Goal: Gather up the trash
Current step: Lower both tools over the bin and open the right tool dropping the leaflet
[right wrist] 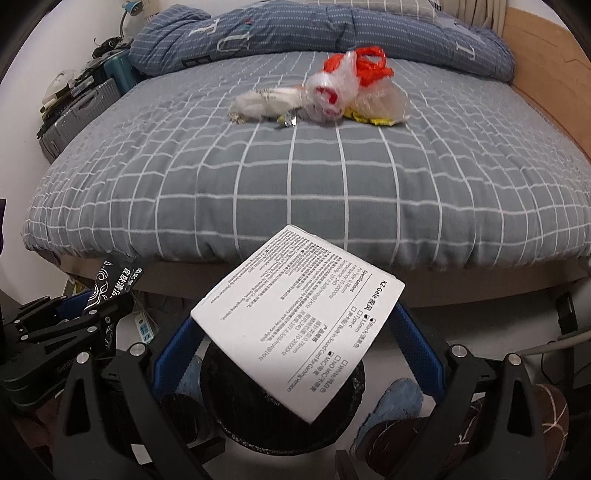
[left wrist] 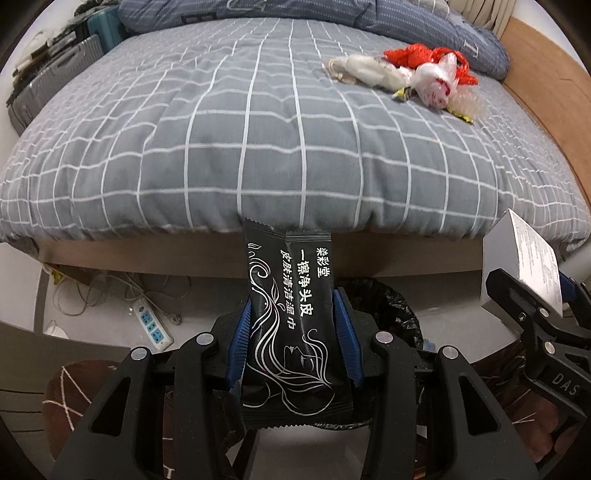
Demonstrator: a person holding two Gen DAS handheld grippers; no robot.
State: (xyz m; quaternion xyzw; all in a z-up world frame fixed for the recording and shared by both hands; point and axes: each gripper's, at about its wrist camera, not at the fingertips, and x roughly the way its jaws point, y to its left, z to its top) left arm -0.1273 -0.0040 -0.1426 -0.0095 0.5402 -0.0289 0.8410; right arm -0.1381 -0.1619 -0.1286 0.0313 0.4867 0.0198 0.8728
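Black sachet [left wrist: 291, 325] is clamped in left gripper [left wrist: 295, 332], white box [right wrist: 295, 317] in right gripper [right wrist: 295, 350], both over bin [right wrist: 280, 417]; bag pile [right wrist: 332, 92] at 12 o'clock is left uncollected.

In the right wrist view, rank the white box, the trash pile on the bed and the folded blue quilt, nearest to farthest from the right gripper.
1. White box, held between its jaws.
2. Trash pile, mid-bed.
3. Blue quilt, at the bed's far end.
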